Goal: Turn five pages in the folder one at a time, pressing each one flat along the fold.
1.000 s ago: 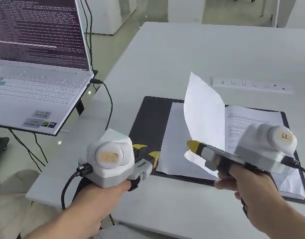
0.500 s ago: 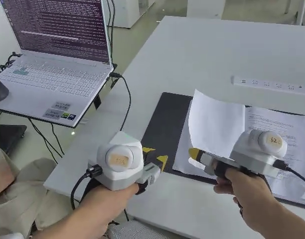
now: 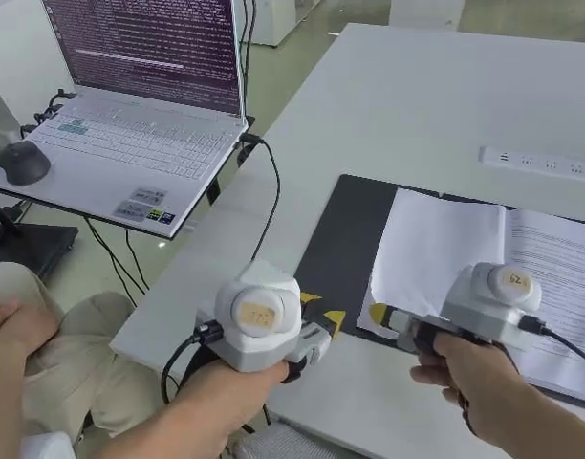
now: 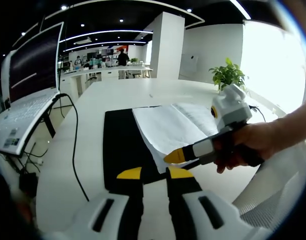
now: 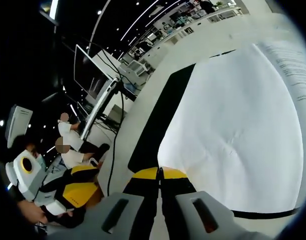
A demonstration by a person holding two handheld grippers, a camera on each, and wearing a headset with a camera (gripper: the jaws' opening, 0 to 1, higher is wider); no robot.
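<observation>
Right gripper point(image 5: 159, 173): jaws closed on the near corner of the page point(image 5: 233, 135). Its own view gives the detail: the tips meet with the sheet's edge pinched between them, and the blank side spreads out ahead and to the right of the tips. Head view hides that pinch behind the gripper body and my right hand point(image 3: 469, 373). What it gives instead is the shape: the page bowed low over the folder point(image 3: 340, 244), rising from the tips.

Left gripper point(image 4: 154, 173): narrow gap between the jaws, nothing in it. Its view puts the tips at the folder's near edge with the black cover straight ahead. Cannot tell if they touch the cover. The right gripper comes in from the right, just ahead of my left tips and apart from them. Right gripper view has the left gripper low on its left, well off the page.

Folder lies open on the table point(image 3: 407, 86). Contents: a printed sheet point(image 3: 555, 263) to the right of the right gripper, and the held page over the middle. The left half is bare black.

Head view adds a laptop point(image 3: 149, 105) and mouse point(image 3: 23, 163) far left of the left gripper, and a power strip point(image 3: 539, 164) past the folder.
</observation>
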